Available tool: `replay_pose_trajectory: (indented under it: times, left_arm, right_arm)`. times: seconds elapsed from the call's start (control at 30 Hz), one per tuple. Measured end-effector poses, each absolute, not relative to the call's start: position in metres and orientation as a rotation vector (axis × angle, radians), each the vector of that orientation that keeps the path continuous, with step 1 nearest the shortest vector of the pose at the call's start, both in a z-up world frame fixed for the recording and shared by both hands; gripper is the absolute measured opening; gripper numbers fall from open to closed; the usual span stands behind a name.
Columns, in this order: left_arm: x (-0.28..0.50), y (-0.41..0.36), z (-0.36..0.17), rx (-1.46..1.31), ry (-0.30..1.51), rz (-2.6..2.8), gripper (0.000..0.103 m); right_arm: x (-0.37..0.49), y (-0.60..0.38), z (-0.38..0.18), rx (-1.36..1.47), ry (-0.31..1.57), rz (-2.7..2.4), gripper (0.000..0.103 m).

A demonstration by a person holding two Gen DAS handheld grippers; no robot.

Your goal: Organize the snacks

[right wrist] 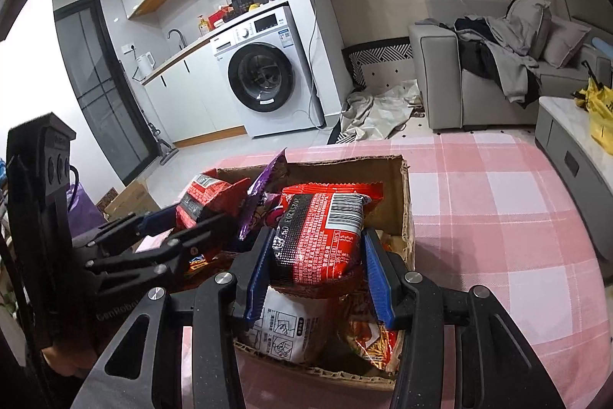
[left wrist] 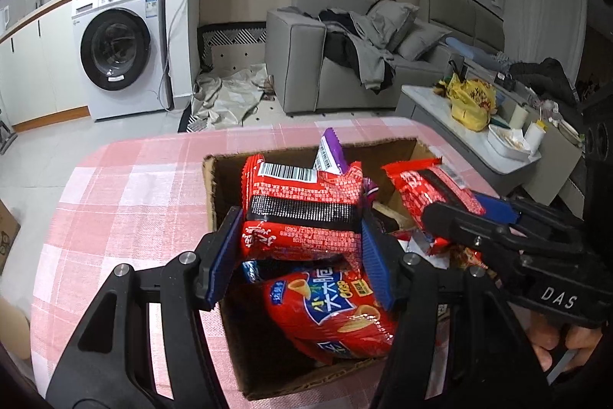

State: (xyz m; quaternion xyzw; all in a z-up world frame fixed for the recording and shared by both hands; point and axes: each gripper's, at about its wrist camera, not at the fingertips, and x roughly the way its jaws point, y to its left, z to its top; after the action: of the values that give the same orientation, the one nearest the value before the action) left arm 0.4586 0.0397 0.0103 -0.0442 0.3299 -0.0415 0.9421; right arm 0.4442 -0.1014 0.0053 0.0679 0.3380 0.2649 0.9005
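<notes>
An open cardboard box point(left wrist: 210, 186) point(right wrist: 406, 202) of snack packets stands on a pink checked tablecloth point(left wrist: 126, 186) point(right wrist: 498, 217). My left gripper point(left wrist: 300, 255) point(right wrist: 184, 221) is shut on a red packet with a barcode point(left wrist: 302, 206) point(right wrist: 207, 198), held over the box. My right gripper point(right wrist: 316, 275) point(left wrist: 463, 209) is shut on a second red packet point(right wrist: 322, 236) point(left wrist: 433, 186) beside it. A purple packet point(left wrist: 331, 152) point(right wrist: 264, 186) sticks up between them. Below lie a red crisp bag point(left wrist: 337, 313), a white packet point(right wrist: 283, 324) and a bag of stick snacks point(right wrist: 367, 336).
A hand point(left wrist: 555, 344) grips the right tool's handle. Past the table are a washing machine point(left wrist: 118, 52) point(right wrist: 264, 75), a grey sofa point(left wrist: 345, 56) point(right wrist: 498, 64) with clothes, and a low white table point(left wrist: 459, 125) carrying a yellow bag point(left wrist: 471, 98) point(right wrist: 601, 117).
</notes>
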Motion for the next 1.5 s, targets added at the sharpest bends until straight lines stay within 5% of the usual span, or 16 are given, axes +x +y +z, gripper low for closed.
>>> replay_pose_trajectory:
  times: [0.3,0.43,0.6,0.67,1.5]
  left_arm:
    - [0.463,0.035,0.008,-0.107,0.703,-0.093,0.058]
    - [0.457,0.04,0.013,-0.159,0.697,-0.132,0.07]
    - [0.434,0.045,0.024,-0.17,0.65,-0.122,0.095]
    - [0.425,0.048,0.026,-0.177,0.641,-0.119,0.102]
    - [0.278,0.064,-0.007,-0.132,0.494,-0.044,0.102]
  right_arm:
    - [0.44,-0.098,0.01,0.159,0.692,0.603,0.051]
    - [0.428,-0.098,0.016,0.12,0.666,0.603,0.058]
    - [0.413,-0.111,0.022,0.134,0.642,0.627,0.099]
    - [0.405,-0.117,0.025,0.141,0.623,0.631,0.102]
    - [0.328,-0.146,0.0,0.088,0.482,0.611,0.103]
